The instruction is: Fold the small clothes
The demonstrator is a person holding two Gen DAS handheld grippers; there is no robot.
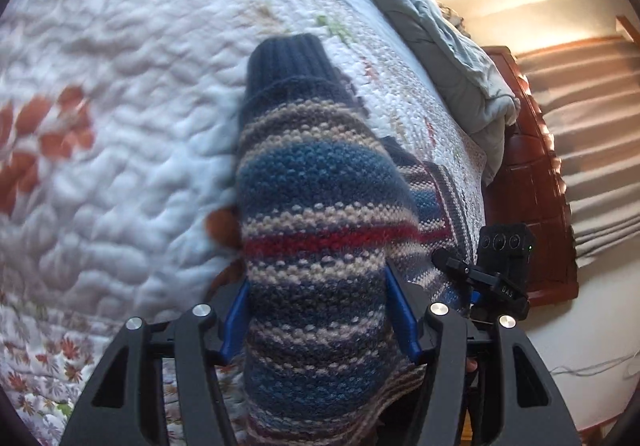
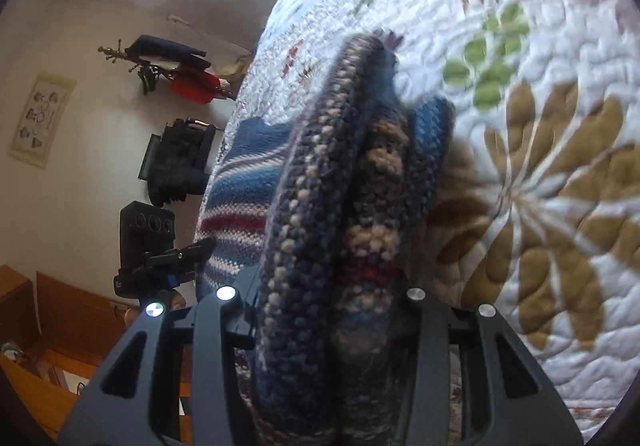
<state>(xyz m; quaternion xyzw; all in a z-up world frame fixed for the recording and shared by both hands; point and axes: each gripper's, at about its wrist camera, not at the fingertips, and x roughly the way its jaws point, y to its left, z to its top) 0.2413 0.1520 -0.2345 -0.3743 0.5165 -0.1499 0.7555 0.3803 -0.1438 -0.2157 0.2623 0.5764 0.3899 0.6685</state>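
Now left tongs (image 1: 320,310) and right tongs (image 2: 332,310) both clamped on striped knit sweater (image 1: 320,186), lifted over quilt (image 1: 120,86)

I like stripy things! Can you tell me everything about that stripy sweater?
The sweater is a small, chunky knit with bands of blue, beige, grey and one red stripe, and a ribbed navy cuff on a sleeve. It looks woolly and bumpy. It is bunched up and lifted over the quilt. The left gripper pinches one part between its blue fingers; the right gripper clamps a thick fold of it. Another part of it lies spread on the quilt between them.
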